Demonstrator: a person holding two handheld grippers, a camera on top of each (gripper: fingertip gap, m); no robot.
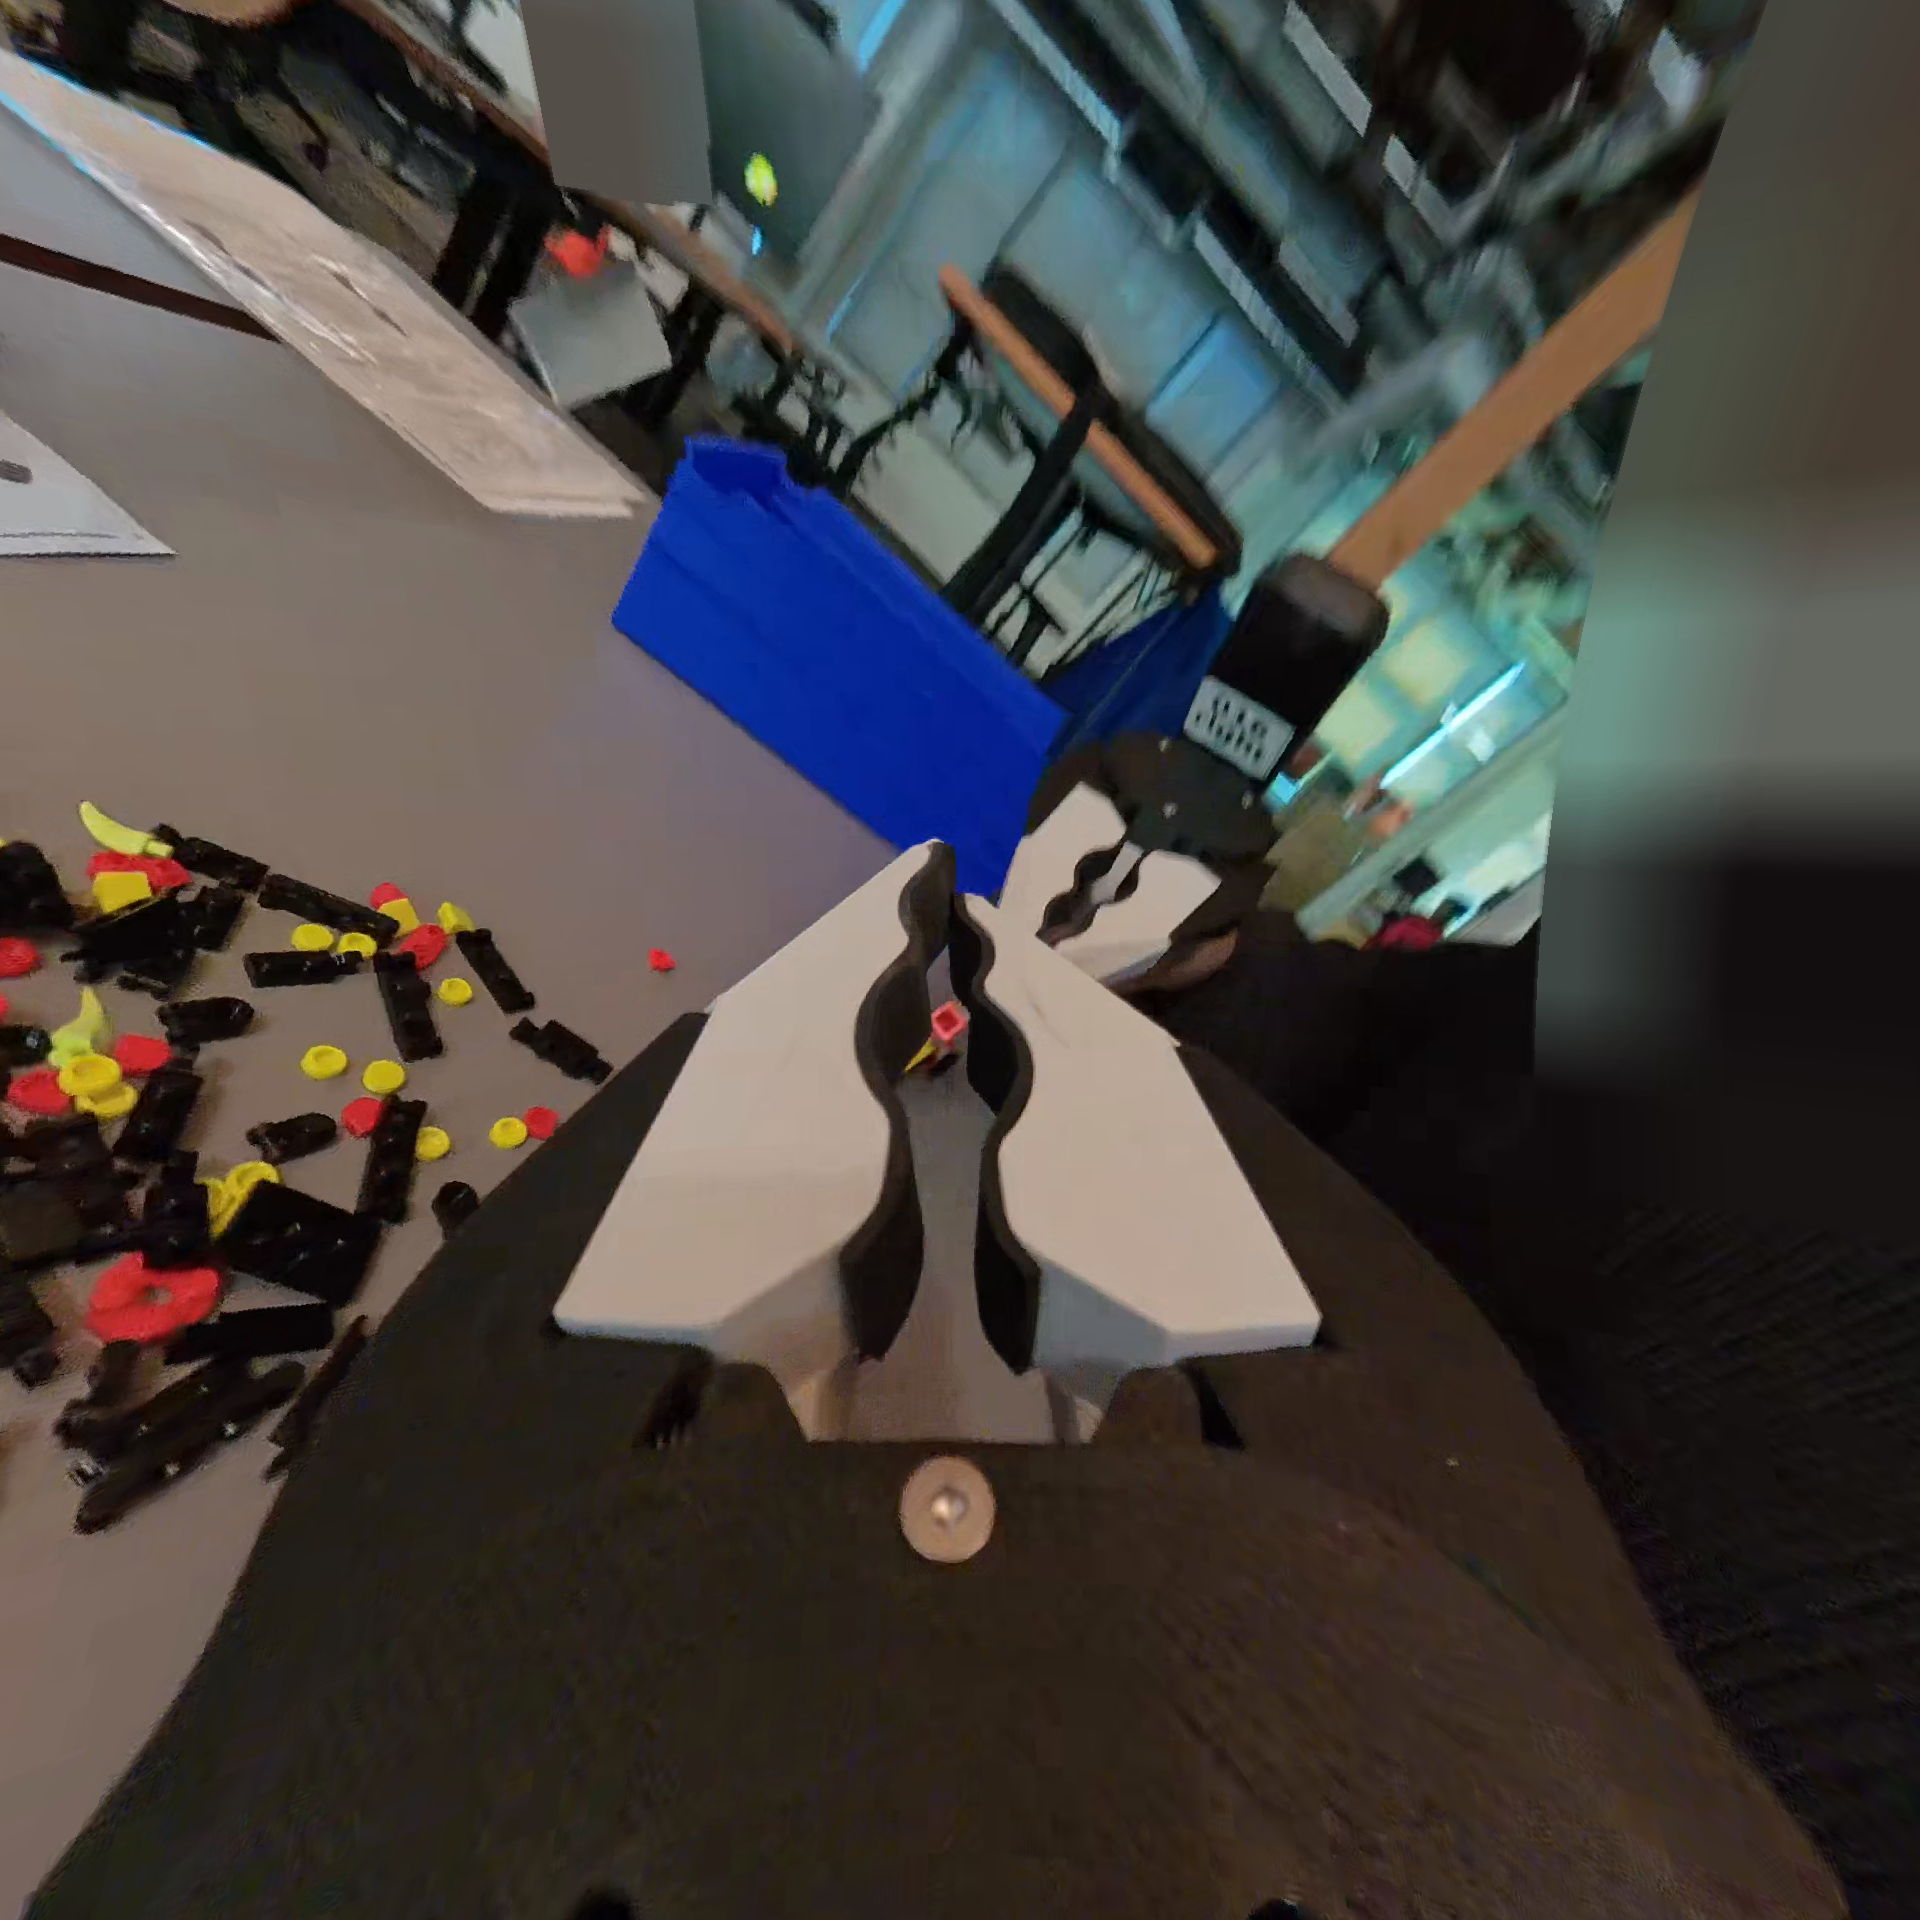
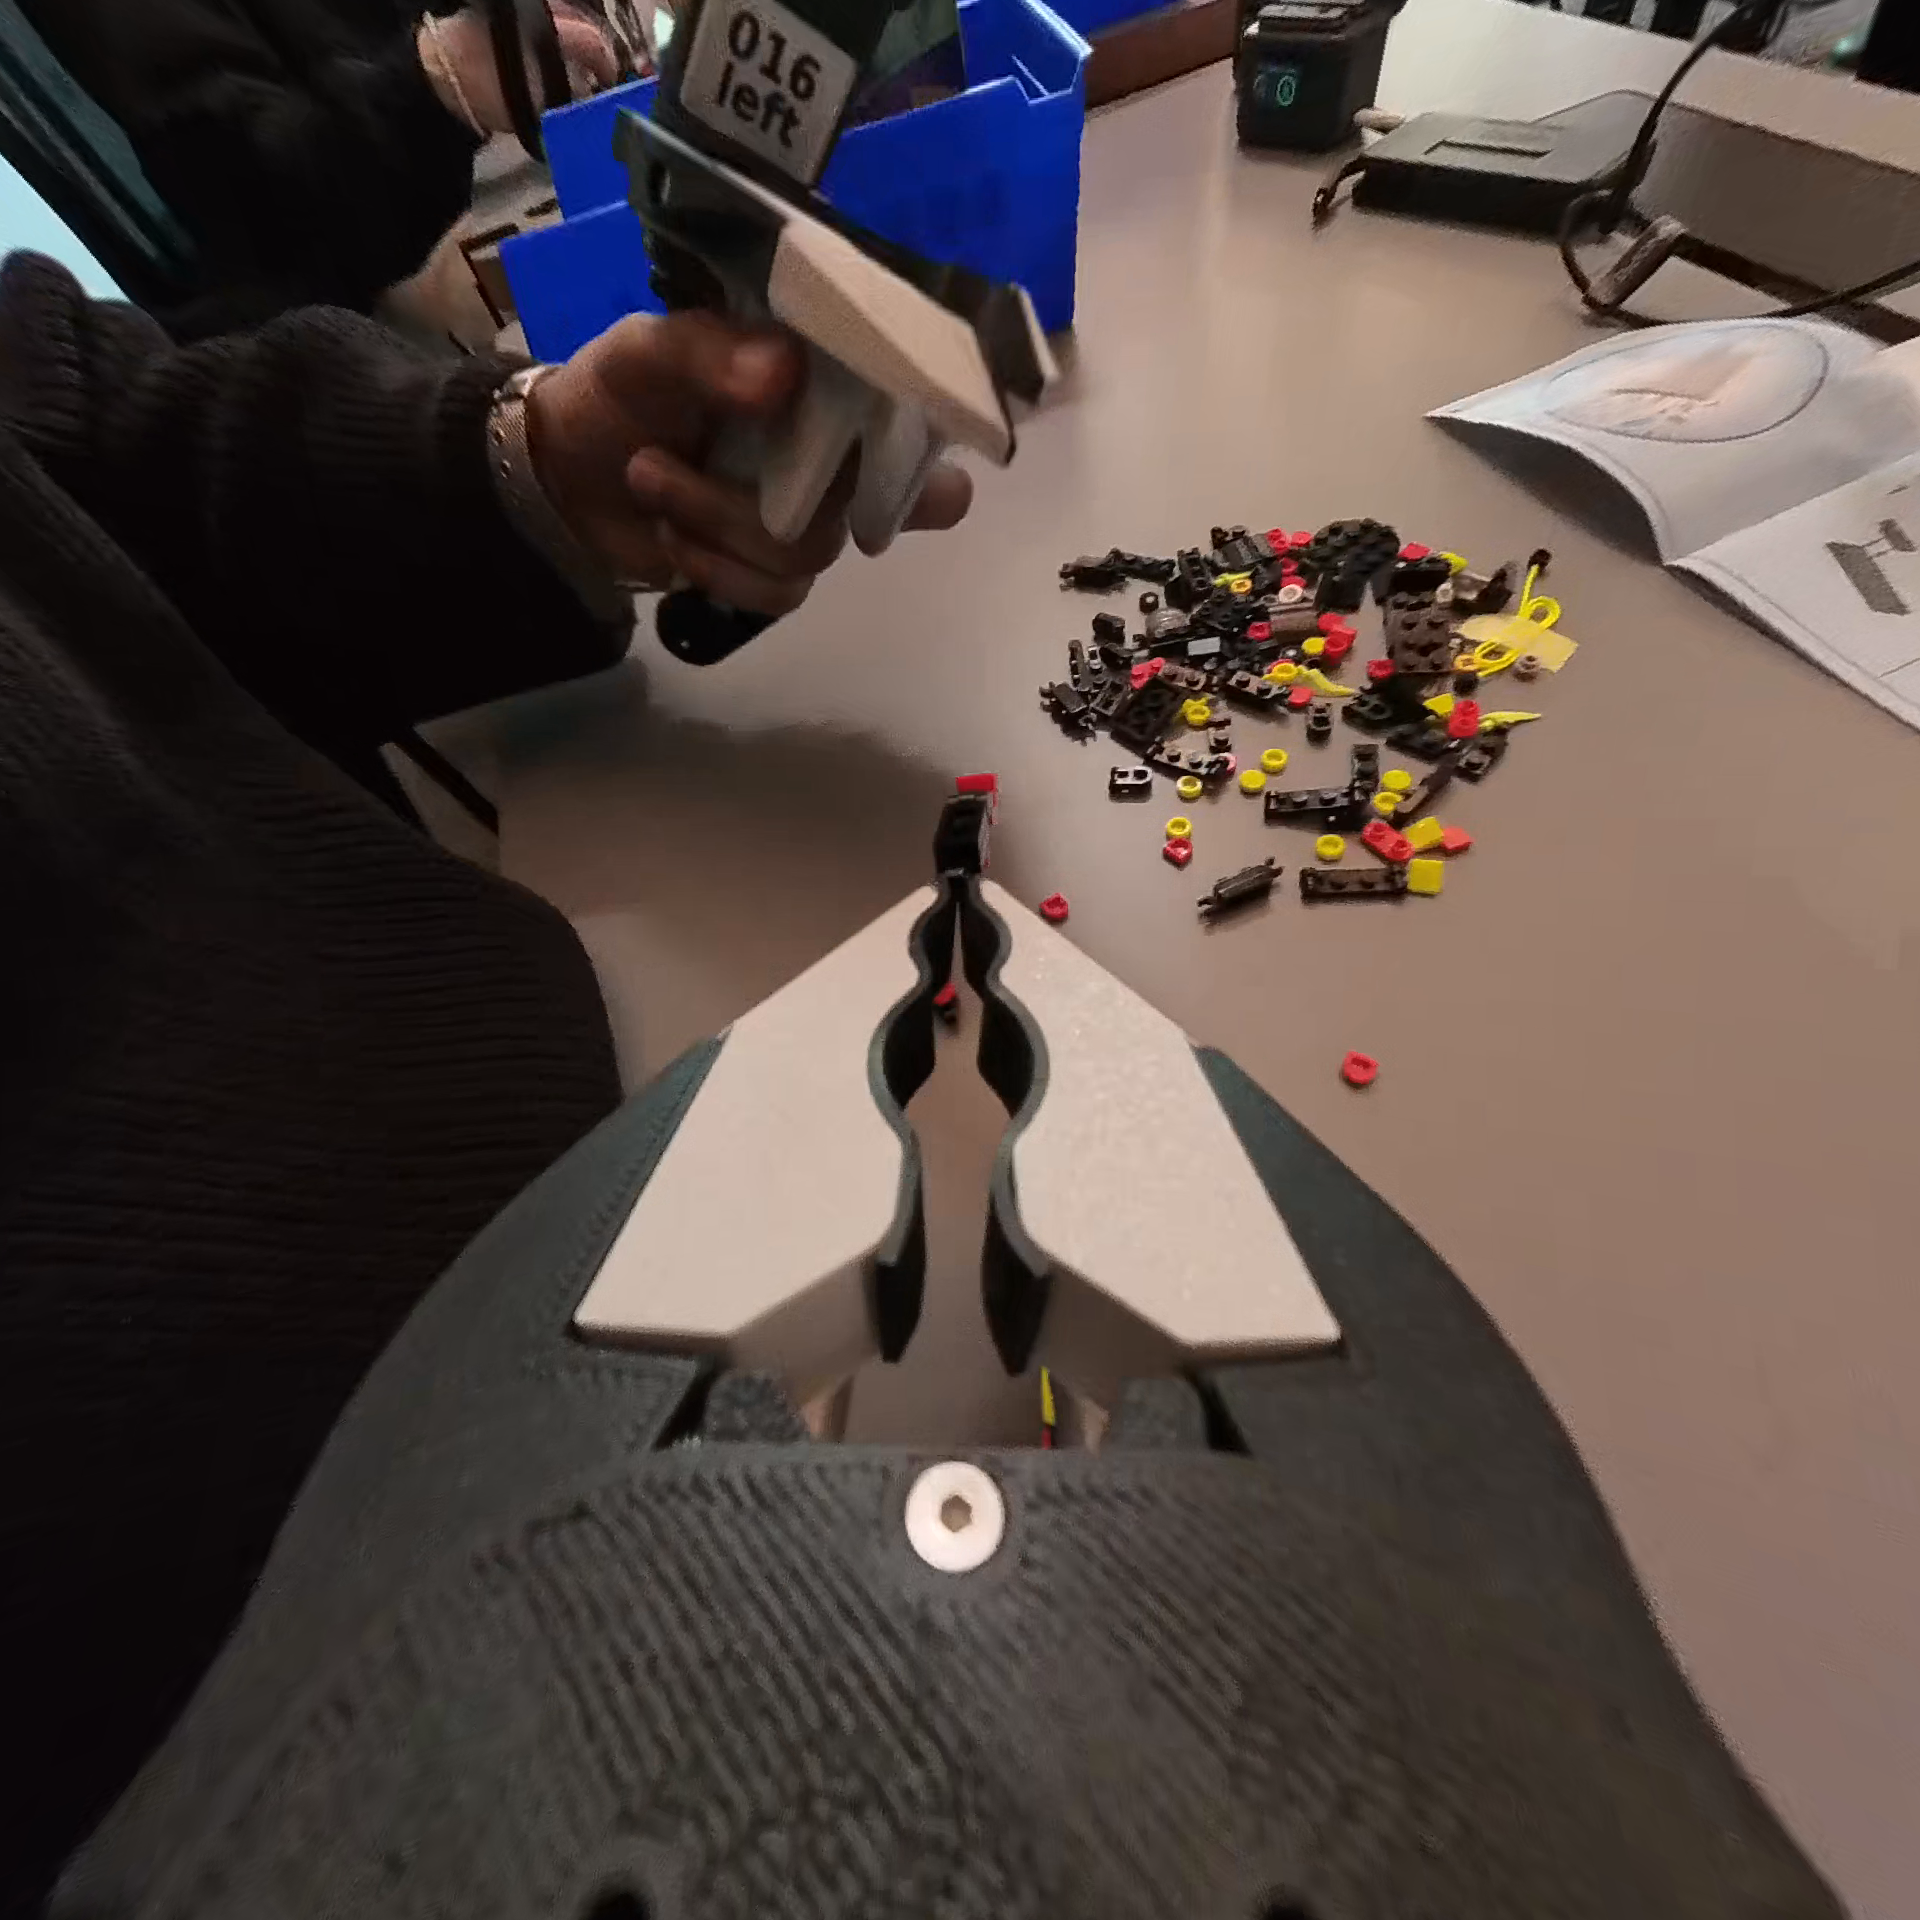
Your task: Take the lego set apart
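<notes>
Right gripper (image 2: 958, 883) fingers pinched on a small black-and-red lego assembly (image 2: 966, 821), held above the grey table (image 2: 1351, 1299). Left gripper (image 1: 940, 862) fingers nearly closed, apparently gripping nothing. Loose black, red, yellow lego pieces (image 2: 1309, 686) heaped near a blue bin (image 2: 935, 177).

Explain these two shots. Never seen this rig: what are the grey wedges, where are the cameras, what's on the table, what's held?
No robot here: a person holds a pinch tool in each hand. Each camera sits on a tool and looks along its two grey fingers. The left gripper is nearly shut; whether it grips anything is unclear. The right gripper is shut on a small black and red lego piece. The right view also shows the person's hand holding up the other tool. On the grey table lie a pile of loose bricks, a blue bin and a paper booklet.
</notes>
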